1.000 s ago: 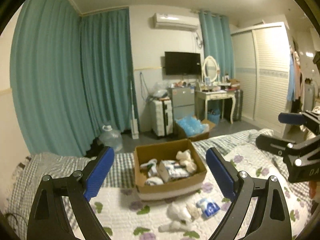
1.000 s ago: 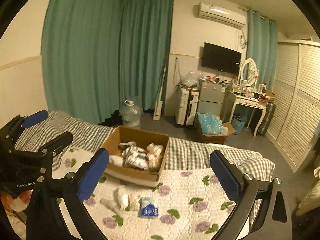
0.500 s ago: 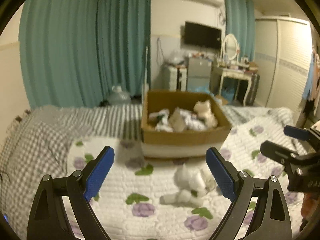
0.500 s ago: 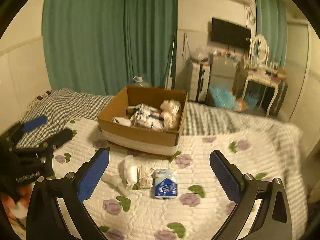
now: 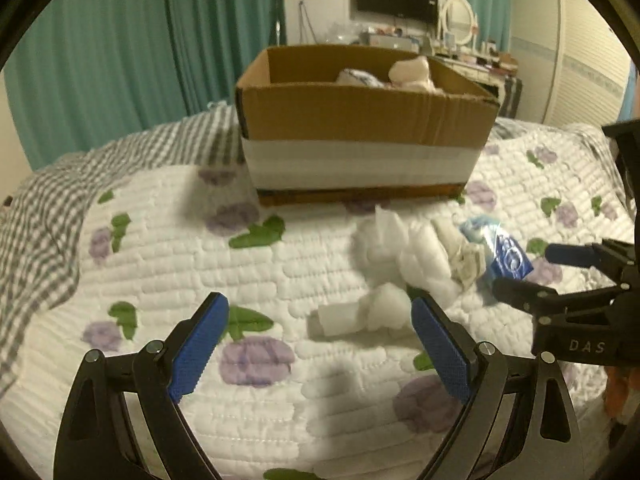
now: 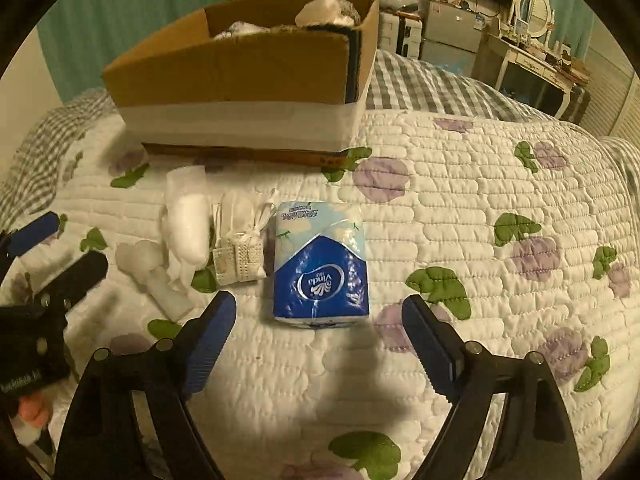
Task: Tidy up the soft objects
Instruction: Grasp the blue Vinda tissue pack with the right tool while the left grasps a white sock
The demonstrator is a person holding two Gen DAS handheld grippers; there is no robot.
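1. Hovered low over quilt (image 6: 460, 168), right gripper (image 6: 318, 322) spread wide, empty, just short of blue tissue pack (image 6: 320, 264).
2. Held left gripper (image 5: 320, 320) wide apart, nothing gripped, near white stuffing (image 5: 400, 256).
3. Stood behind both: cardboard box (image 5: 360, 120), partly filled.

The quilt (image 6: 460, 184) is matt stitched cloth, puffy and ribbed, with printed flowers. The tissue pack (image 6: 320, 268) wears glossy, crinkled plastic film that catches light. The cardboard box (image 5: 360, 120) is dull brown corrugated paper with a smooth white band. The cotton wads (image 5: 404, 256) look fluffy and fibrous. Each claw (image 6: 318, 340) is matt black plastic with knurled blue pads (image 5: 198, 346).
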